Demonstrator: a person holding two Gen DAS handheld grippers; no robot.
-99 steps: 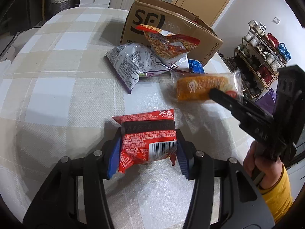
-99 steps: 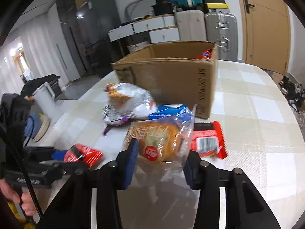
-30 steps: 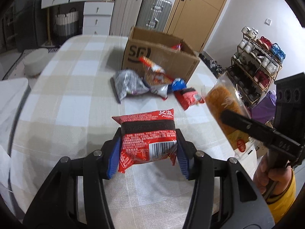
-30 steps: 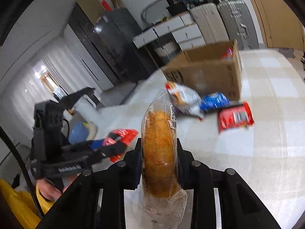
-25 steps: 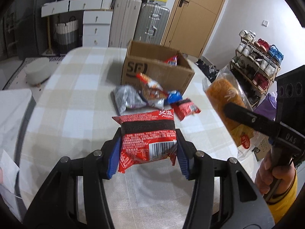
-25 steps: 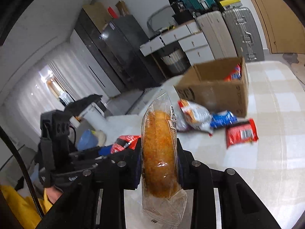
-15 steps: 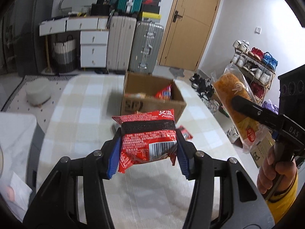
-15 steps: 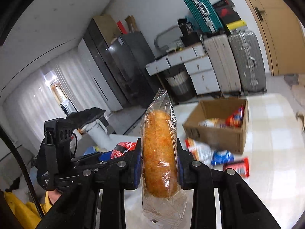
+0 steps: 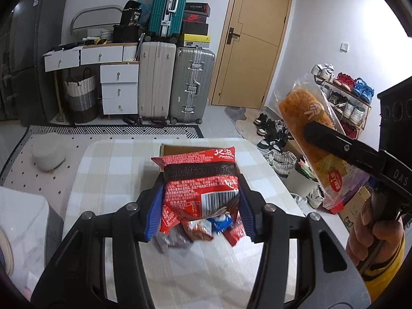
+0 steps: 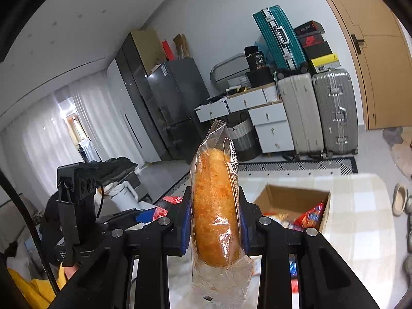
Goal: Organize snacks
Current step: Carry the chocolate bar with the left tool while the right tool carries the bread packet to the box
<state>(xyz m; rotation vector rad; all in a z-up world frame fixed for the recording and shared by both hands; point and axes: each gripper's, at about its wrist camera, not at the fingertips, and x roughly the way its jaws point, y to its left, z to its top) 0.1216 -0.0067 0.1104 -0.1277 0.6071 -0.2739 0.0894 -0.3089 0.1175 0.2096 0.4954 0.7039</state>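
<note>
While clamped upright in the right gripper, bread roll; left gripper clamping red packet

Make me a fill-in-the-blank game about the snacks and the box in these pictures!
1. The left hand-held gripper is shut on a ____ snack packet.
2. The right hand-held gripper squeezes a bread roll wrapped in clear ____.
3. The cardboard box on the checked table stands ____ at the top, with snacks inside.
4. Behind the table, a teal suitcase sits on top of two other ____.

Missing words: red; plastic; open; suitcases
</note>
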